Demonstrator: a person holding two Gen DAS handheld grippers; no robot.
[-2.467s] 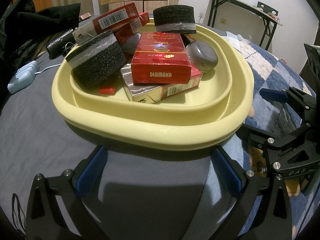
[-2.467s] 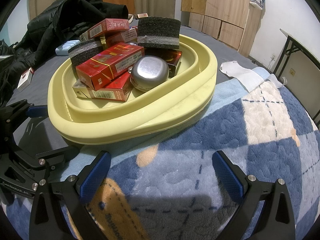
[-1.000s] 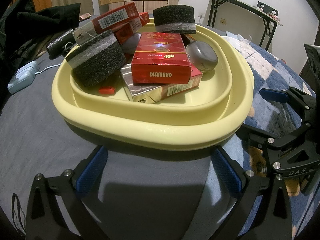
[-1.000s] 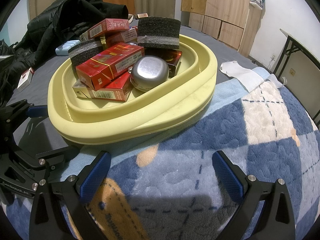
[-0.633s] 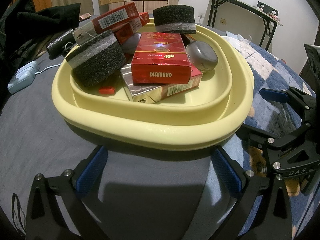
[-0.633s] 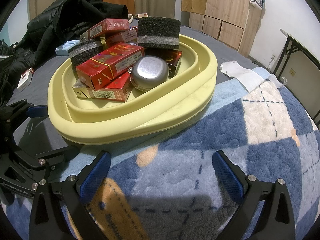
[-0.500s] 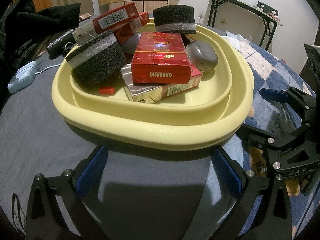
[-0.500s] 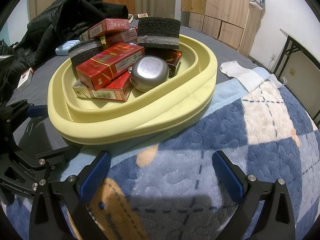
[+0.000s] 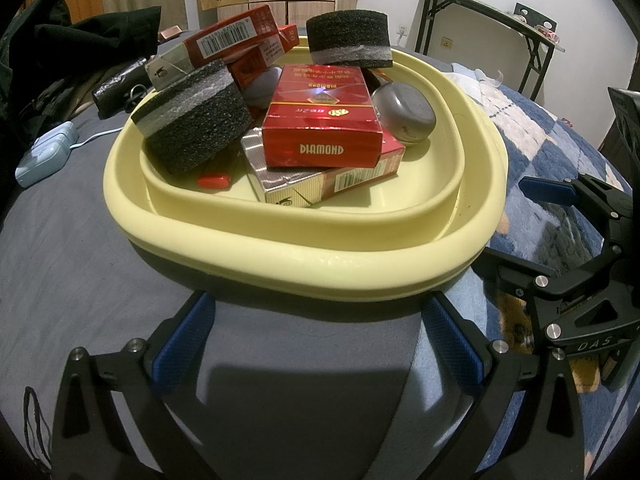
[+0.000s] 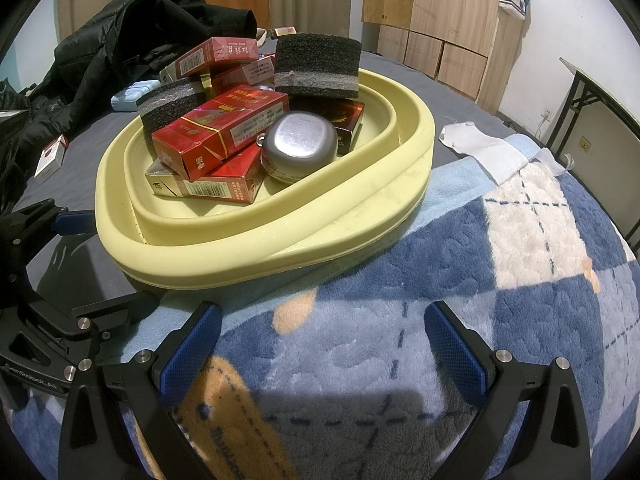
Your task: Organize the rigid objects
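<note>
Grey bedding (image 9: 72,264) is carrying a pale yellow plastic basin (image 9: 304,264) piled with red cigarette boxes (image 9: 322,128), while left gripper (image 9: 316,344) and right gripper (image 10: 320,344) are hovering near it, both spread and empty.

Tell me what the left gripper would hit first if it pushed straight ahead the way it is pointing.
Most likely the near outer wall of the yellow basin, just ahead of the open left gripper. The cigarette boxes piled inside sit higher and farther back. Depth is uncertain through the fisheye.
</note>
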